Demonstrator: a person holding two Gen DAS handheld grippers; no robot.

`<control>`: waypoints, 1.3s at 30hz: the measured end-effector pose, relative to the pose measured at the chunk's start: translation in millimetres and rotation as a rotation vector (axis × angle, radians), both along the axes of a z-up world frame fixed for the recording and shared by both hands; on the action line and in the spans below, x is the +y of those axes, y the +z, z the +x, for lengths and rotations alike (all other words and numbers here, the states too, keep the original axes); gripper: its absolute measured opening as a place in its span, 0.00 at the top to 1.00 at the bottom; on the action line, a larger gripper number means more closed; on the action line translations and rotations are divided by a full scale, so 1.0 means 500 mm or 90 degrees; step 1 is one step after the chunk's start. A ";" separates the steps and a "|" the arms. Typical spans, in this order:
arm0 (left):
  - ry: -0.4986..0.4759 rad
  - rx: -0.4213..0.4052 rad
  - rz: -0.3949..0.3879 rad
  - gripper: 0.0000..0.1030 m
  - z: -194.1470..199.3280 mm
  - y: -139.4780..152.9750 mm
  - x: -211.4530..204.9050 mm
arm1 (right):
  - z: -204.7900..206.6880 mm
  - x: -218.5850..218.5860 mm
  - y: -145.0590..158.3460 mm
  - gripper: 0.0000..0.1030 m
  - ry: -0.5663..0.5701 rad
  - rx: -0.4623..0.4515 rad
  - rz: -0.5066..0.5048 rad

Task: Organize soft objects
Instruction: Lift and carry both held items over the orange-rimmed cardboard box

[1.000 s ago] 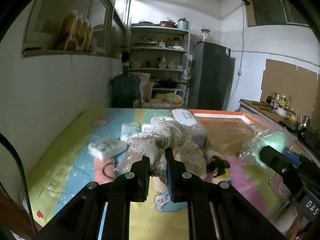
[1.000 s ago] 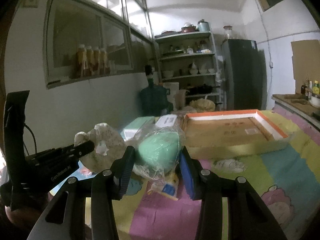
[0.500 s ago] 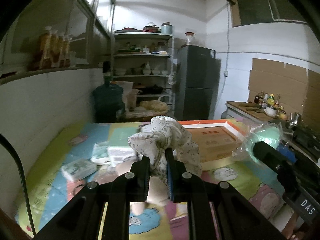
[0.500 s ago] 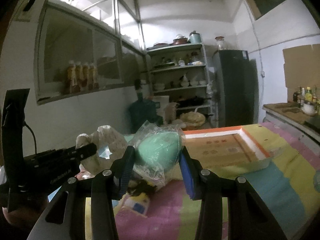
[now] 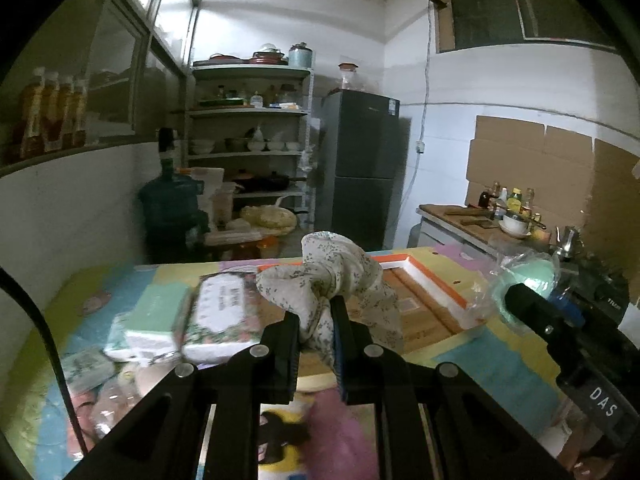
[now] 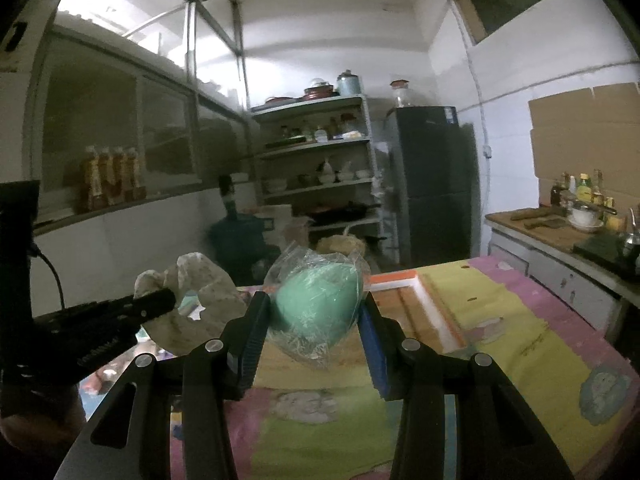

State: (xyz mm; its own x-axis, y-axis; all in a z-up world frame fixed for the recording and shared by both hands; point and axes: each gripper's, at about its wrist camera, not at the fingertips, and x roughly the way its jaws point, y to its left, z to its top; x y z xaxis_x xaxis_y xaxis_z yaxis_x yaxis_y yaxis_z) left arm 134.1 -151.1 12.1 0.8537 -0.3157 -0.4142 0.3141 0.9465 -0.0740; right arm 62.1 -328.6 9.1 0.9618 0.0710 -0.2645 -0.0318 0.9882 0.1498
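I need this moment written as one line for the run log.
left gripper: shut on floral cloth | right gripper: shut on bagged green sponge | both held above mat | tray: ahead

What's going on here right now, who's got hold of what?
A person is working with a handheld gripper in each hand over a table covered with a colourful cartoon mat. The left gripper is shut on a bunched floral cloth, held up off the table. The right gripper is shut on a mint-green soft object wrapped in clear plastic, also lifted. Ahead lies a shallow cardboard tray with an orange and white rim. Tissue packs lie on the mat at left.
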 end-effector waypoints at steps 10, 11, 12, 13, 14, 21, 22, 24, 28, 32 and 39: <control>-0.015 0.036 -0.025 0.86 0.075 -0.016 -0.093 | 0.061 -0.102 0.002 0.56 -0.017 0.026 -0.017; -0.014 0.039 -0.026 0.86 0.083 -0.020 -0.101 | 0.069 -0.112 0.002 0.56 -0.016 0.029 -0.018; -0.013 0.046 -0.028 0.86 0.094 -0.025 -0.111 | 0.076 -0.120 0.001 0.56 -0.015 0.031 -0.019; -0.011 0.051 -0.030 0.86 0.105 -0.029 -0.121 | 0.085 -0.129 0.000 0.56 -0.014 0.036 -0.020; -0.009 0.054 -0.032 0.86 0.109 -0.032 -0.125 | 0.095 -0.140 -0.001 0.56 -0.013 0.040 -0.020; 0.005 0.092 -0.029 0.86 0.168 -0.073 -0.170 | 0.169 -0.193 -0.027 0.56 -0.001 0.079 -0.014; 0.006 0.095 -0.028 0.86 0.173 -0.078 -0.173 | 0.175 -0.196 -0.032 0.56 0.001 0.083 -0.011; 0.010 0.105 -0.024 0.86 0.186 -0.089 -0.179 | 0.194 -0.207 -0.046 0.56 0.006 0.096 -0.006; 0.016 0.123 -0.013 0.86 0.208 -0.110 -0.193 | 0.228 -0.218 -0.071 0.56 0.021 0.122 0.003; 0.018 0.142 -0.005 0.86 0.224 -0.127 -0.204 | 0.255 -0.219 -0.090 0.56 0.033 0.144 0.003; 0.026 0.184 0.012 0.86 0.255 -0.162 -0.213 | 0.298 -0.214 -0.122 0.56 0.050 0.194 0.000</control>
